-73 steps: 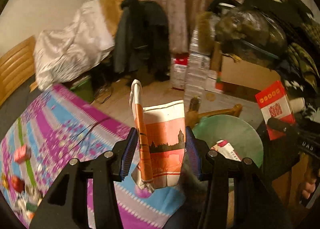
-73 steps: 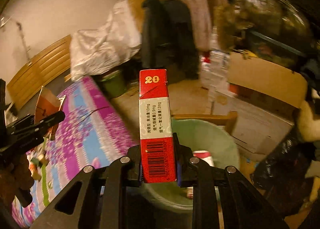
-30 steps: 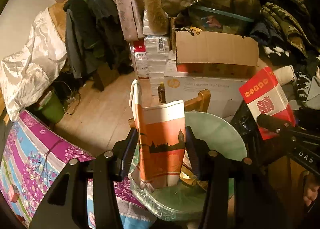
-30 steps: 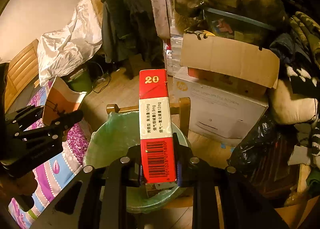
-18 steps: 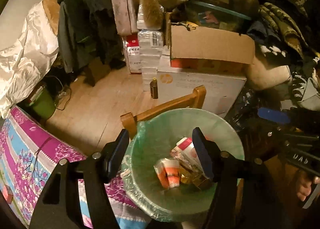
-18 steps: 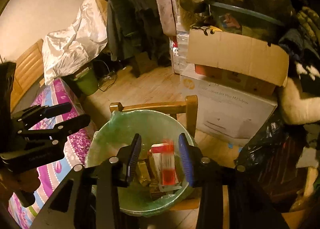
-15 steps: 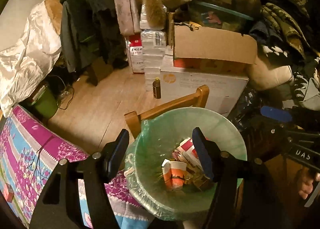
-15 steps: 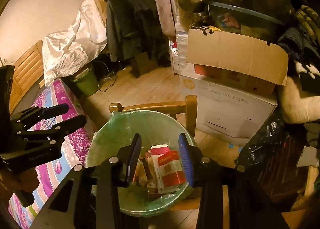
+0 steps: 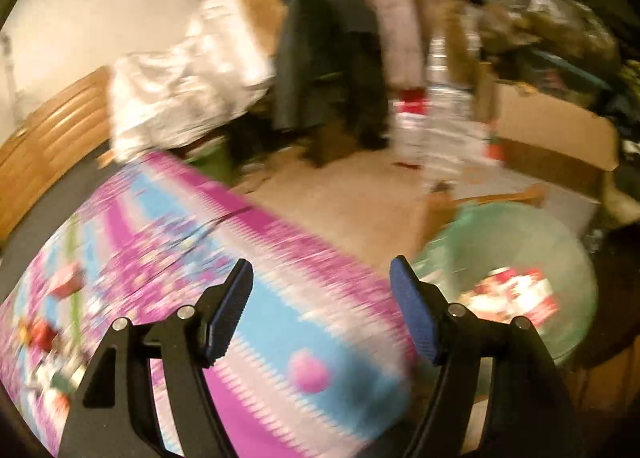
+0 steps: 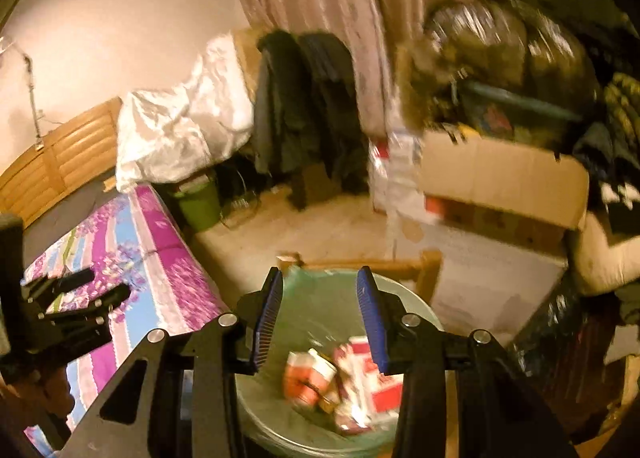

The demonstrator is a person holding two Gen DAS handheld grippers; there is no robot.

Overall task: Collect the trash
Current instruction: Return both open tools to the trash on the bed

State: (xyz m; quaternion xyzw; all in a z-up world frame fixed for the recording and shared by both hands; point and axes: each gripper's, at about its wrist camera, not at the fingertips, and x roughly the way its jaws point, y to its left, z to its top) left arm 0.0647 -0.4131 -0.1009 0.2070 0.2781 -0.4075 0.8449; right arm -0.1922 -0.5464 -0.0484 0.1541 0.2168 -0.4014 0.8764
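Trash (image 10: pixel 344 382), cup and red cartons, is seen inside the lined bin (image 10: pixel 320 298). More small items are left on the bed (image 9: pixel 168 258), blurred. Left gripper (image 9: pixel 320 314) is empty, fingers opening wide over the bed edge; right gripper (image 10: pixel 318 322) is part-open and empty above the bin. Floor between is clear.

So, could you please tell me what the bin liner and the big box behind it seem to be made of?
Bin liner: thin, pale green, translucent plastic film, judging by its sheen and wrinkles. Big box: plain brown cardboard, matte, with a folded flap; blur hides finer detail.
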